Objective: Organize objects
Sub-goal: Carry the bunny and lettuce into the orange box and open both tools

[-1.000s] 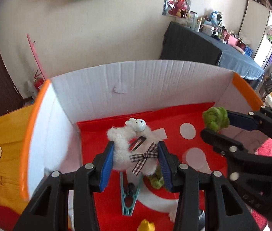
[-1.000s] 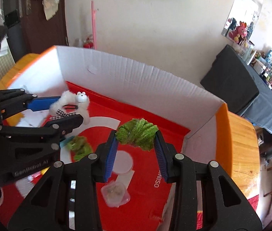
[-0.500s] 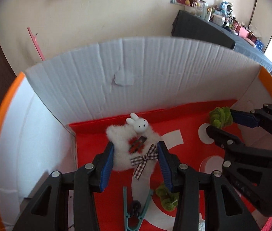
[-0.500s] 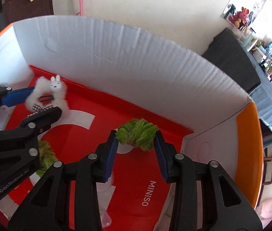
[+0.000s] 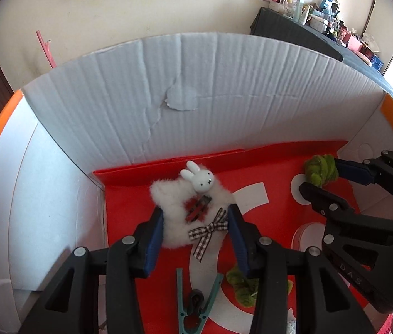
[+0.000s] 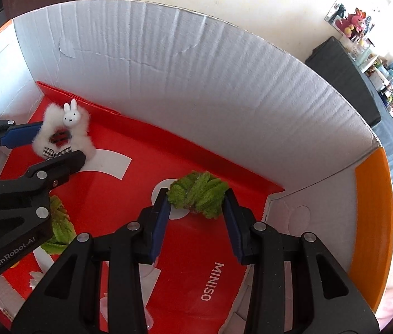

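Left fingers [image 5: 193,222] clamp one white scrunchie [image 5: 174,203]; right fingers [image 6: 196,208] clamp one green scrunchie [image 6: 196,196].

in the white-walled cardboard box [image 5: 224,89] we see the fluffy white bunny hair clip [image 5: 191,208] at left, the green knitted scrunchie [image 6: 196,193] right, a teal plastic clothespin [image 5: 193,303] nearer us.

Your left gripper [image 5: 195,229] clamps the white fluffy bunny clip [image 5: 191,208] inside the box [image 5: 224,97], right gripper [image 5: 327,179] pinching a green scrunchie [image 5: 320,169].

Fluffy bunny scrunchie [image 5: 193,211], green scrunchie [image 6: 198,194]
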The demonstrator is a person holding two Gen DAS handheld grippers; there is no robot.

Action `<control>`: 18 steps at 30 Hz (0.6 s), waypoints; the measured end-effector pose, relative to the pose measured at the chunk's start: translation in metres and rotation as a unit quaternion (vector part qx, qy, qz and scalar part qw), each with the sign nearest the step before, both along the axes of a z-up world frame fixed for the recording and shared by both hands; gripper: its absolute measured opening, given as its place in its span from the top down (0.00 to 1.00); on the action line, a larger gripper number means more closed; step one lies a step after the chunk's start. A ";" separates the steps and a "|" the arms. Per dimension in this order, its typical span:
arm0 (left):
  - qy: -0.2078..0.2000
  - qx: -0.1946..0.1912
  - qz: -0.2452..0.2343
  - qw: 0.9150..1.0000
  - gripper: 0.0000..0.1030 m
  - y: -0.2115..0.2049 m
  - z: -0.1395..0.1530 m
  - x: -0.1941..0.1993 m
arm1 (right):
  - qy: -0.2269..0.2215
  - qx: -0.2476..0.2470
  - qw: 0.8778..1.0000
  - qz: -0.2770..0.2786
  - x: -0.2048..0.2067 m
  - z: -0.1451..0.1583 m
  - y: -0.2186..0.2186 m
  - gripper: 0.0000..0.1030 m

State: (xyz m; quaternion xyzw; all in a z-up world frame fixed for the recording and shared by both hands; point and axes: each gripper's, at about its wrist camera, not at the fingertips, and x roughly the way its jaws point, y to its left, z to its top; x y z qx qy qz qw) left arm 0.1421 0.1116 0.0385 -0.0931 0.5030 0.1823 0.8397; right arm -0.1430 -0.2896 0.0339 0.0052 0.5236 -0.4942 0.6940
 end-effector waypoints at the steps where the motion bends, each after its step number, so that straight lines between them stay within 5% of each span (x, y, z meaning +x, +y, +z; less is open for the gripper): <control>1: 0.000 0.000 0.000 1.000 0.55 0.000 0.000 0.001 | 0.000 0.000 1.000 -0.001 0.002 -0.001 0.002 0.64; 18: -0.002 0.000 0.001 1.000 0.53 0.005 0.002 -0.011 | 0.001 0.003 1.000 -0.002 0.007 0.000 -0.004 0.54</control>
